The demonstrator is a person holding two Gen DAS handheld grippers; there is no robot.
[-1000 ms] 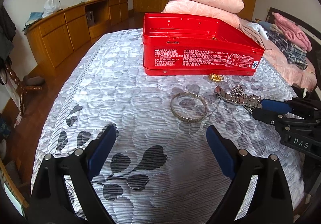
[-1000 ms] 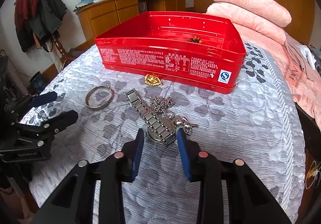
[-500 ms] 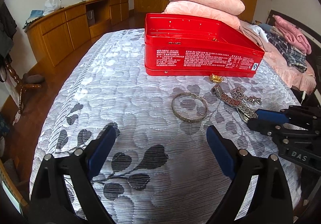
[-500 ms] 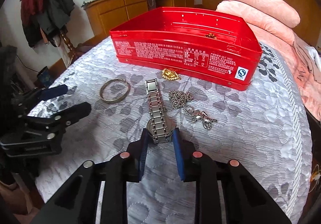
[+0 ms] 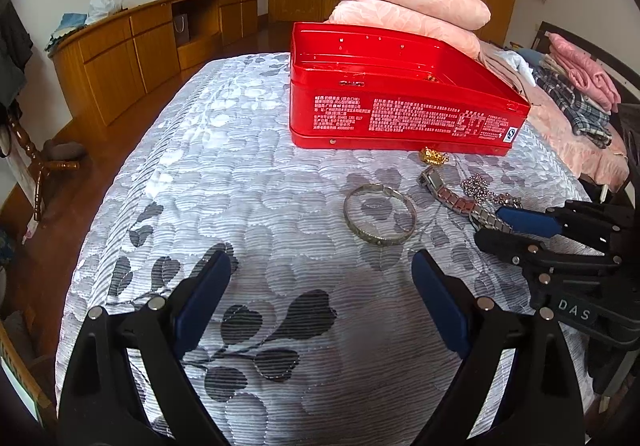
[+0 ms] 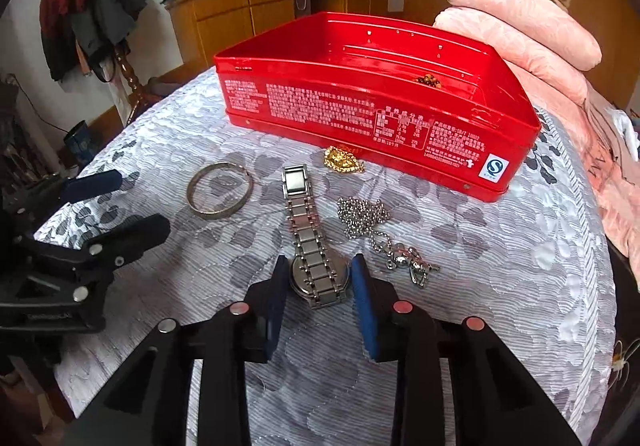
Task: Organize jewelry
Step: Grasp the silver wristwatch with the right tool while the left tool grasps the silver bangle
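Watch [image 6: 310, 242]: on bedspread [image 6: 500, 246] before red tin [image 6: 360, 114], its case between pads of right gripper [image 6: 320, 278], jaws just widened, barely touching. Left gripper [image 5: 320, 286]: spread, empty. Bangle [image 6: 219, 190], chain [image 6: 360, 214], gold pendant [image 6: 342, 159] nearby.

The left wrist view sits low over the grey leaf-patterned bedspread [image 5: 248, 182], looking forward and down toward the red tin [image 5: 400, 114], which stands well ahead and slightly right of centre; the right wrist view looks from nearer and further right, tilted down likewise, the red tin [image 6: 360, 106] filling its upper middle; both share the tin, the bangle [image 5: 379, 220] [image 6: 219, 190] and watch [image 5: 460, 202] [image 6: 312, 246] before it, and the wooden cabinet [image 5: 132, 54] [image 6: 248, 10] beyond; each catches the other gripper at its edge.
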